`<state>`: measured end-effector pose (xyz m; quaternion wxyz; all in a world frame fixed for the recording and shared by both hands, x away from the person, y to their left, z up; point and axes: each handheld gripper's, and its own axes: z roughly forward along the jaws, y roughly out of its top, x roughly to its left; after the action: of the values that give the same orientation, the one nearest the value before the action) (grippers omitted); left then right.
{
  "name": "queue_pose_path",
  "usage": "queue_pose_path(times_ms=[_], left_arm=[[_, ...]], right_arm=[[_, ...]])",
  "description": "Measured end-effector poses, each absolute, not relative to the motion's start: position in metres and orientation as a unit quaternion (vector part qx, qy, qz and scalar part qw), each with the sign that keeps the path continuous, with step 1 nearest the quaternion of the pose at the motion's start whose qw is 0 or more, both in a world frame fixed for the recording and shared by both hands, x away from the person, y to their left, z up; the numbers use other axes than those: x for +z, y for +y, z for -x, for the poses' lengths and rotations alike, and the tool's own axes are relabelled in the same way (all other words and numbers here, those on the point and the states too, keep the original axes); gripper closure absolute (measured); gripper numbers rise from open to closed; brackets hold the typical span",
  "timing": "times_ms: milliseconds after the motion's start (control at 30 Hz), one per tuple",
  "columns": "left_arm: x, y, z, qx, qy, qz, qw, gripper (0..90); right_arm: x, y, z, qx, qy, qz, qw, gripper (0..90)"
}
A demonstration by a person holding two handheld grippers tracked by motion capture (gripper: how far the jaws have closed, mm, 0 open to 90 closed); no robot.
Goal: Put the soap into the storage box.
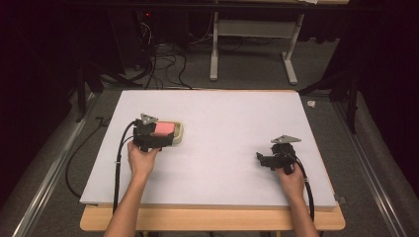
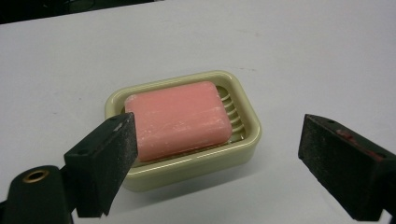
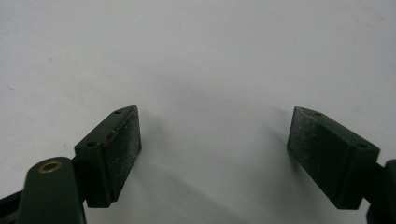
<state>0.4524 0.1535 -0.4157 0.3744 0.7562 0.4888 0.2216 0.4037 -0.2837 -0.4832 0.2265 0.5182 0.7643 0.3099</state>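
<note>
1. The pink soap bar lies in a cream soap dish at the left middle of the high view, on the white surface. In the left gripper view it sits in the centre of the frame, just beyond the jaws.
2. The left gripper is released: its jaws stand wide apart, one at lower left overlapping the dish's near corner, the other at lower right clear of it. I cannot tell whether the lower-left jaw touches the dish.
3. The bar's long axis runs left to right across the frame, tilted slightly upward to the right, so the jaws would straddle its length, not its width.
4. The right gripper is also spread open over bare surface. In the high view it rests at the right middle, well apart from the dish; the left gripper is far nearer.
5. The left gripper view shows the dish's ribbed floor and the bar's scuffed top. The high view shows how the two grippers are spaced.
</note>
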Motion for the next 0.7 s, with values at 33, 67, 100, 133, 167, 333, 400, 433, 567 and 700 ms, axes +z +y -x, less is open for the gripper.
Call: queue_pose_path(times_ms=[33, 67, 100, 133, 167, 333, 400, 433, 567, 700], left_arm=[[-0.415, 0.153, -0.451, 0.221, 0.488, -0.757, 0.375, 12.8], [-0.414, 0.153, -0.45, 0.222, 0.487, -0.756, 0.377, 12.8], [-0.413, 0.153, -0.449, 0.222, 0.485, -0.757, 0.377, 12.8], [-0.413, 0.153, -0.449, 0.222, 0.485, -0.757, 0.378, 12.9], [-0.412, 0.153, -0.448, 0.223, 0.483, -0.757, 0.379, 12.9], [-0.411, 0.154, -0.442, 0.222, 0.477, -0.76, 0.382, 13.0], [-0.411, 0.154, -0.439, 0.221, 0.477, -0.759, 0.384, 13.1], [-0.411, 0.154, -0.438, 0.222, 0.477, -0.758, 0.387, 13.1], [-0.409, 0.153, -0.435, 0.222, 0.472, -0.76, 0.387, 13.2], [-0.408, 0.152, -0.431, 0.223, 0.466, -0.764, 0.388, 13.1]], right_arm=[[-0.483, -0.284, -0.404, 0.31, 0.764, -0.518, 0.226, 18.1], [-0.483, -0.284, -0.404, 0.31, 0.764, -0.518, 0.226, 18.1], [-0.483, -0.284, -0.404, 0.31, 0.764, -0.518, 0.227, 18.1], [-0.483, -0.284, -0.404, 0.31, 0.764, -0.518, 0.227, 18.1], [-0.483, -0.284, -0.404, 0.31, 0.765, -0.518, 0.227, 18.1], [-0.483, -0.284, -0.404, 0.31, 0.765, -0.517, 0.227, 18.1], [-0.483, -0.284, -0.404, 0.31, 0.764, -0.518, 0.226, 18.1], [-0.483, -0.284, -0.404, 0.31, 0.764, -0.518, 0.227, 18.1], [-0.483, -0.284, -0.404, 0.31, 0.765, -0.518, 0.227, 18.1], [-0.483, -0.284, -0.404, 0.31, 0.765, -0.518, 0.227, 18.1]])
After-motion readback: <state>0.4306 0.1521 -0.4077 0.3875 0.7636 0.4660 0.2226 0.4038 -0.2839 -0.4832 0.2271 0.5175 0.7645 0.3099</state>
